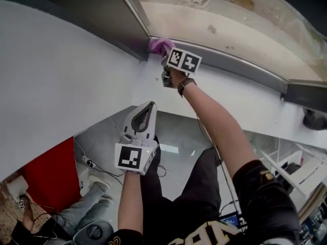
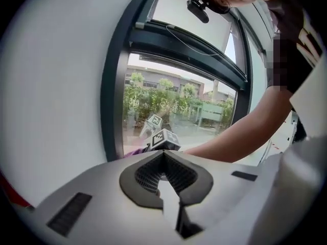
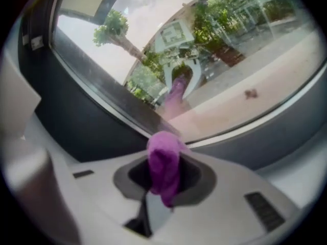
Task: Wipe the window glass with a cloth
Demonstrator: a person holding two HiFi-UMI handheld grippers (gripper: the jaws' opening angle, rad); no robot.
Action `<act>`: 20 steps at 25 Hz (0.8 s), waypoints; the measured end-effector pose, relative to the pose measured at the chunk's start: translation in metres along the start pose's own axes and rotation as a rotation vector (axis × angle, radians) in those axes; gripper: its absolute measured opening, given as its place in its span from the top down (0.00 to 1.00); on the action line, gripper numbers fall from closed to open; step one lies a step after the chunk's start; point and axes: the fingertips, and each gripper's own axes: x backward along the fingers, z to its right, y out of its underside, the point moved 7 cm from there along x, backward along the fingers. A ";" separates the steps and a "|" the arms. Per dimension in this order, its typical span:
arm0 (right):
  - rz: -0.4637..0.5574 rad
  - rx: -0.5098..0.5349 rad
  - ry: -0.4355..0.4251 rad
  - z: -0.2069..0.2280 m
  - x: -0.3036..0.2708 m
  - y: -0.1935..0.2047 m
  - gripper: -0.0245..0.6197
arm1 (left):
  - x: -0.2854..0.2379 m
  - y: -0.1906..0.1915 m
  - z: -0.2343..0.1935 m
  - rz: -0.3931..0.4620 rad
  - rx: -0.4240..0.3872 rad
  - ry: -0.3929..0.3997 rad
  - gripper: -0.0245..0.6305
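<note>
Window glass (image 1: 230, 19): outstretched arm (image 1: 212, 121), purple cloth (image 1: 160, 46).

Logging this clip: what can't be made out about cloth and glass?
Head view: whether the cloth touches glass or only frame; too small.
Right gripper view: cloth in the right claw blurred; the spot may be on the glass or beyond.
Left gripper view: right claw hides most of the cloth.

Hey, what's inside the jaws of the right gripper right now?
A bunched purple cloth, clamped by the right gripper, its tip at the corner of the window glass. The part deeper between the jaws is covered.
</note>
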 end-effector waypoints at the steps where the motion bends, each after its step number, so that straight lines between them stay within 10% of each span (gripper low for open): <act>1: -0.004 0.000 -0.003 -0.007 -0.015 0.001 0.84 | 0.002 -0.001 -0.008 -0.002 0.002 -0.020 0.94; 8: 0.076 -0.063 0.106 0.058 0.030 -0.035 0.84 | -0.022 0.011 0.010 -0.003 0.037 0.004 0.94; 20: 0.443 -0.379 0.493 0.389 0.368 -0.139 0.84 | -0.147 0.004 0.287 0.005 0.004 0.426 0.94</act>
